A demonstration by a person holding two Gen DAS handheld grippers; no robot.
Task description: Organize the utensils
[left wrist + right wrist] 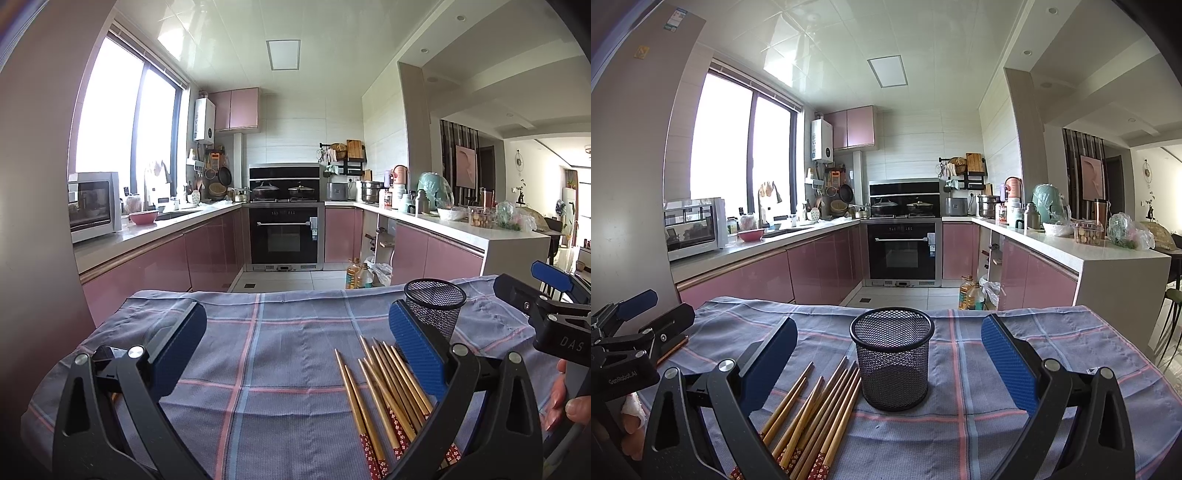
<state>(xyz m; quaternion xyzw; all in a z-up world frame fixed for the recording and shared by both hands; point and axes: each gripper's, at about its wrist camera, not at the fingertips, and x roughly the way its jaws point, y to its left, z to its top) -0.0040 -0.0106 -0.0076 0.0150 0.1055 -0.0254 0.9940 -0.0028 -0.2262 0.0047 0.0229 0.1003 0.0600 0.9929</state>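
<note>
we look into a u-shaped kitchen with glossy pink cabinets (827, 266) under pale counters (1063, 247). a tall window (738, 147) on the left wall pours in daylight, and a flat panel light (887, 71) sits in the white ceiling (923, 29). a black oven (901, 254) stands at the far end below a stove with two lidded pans (901, 206). a microwave (694, 227) sits on the left counter, a white boiler (822, 141) hangs by pink wall cupboards (855, 127). the floor (897, 293) is pale tile. to the right the room opens to a bright living area (554, 177).
</note>
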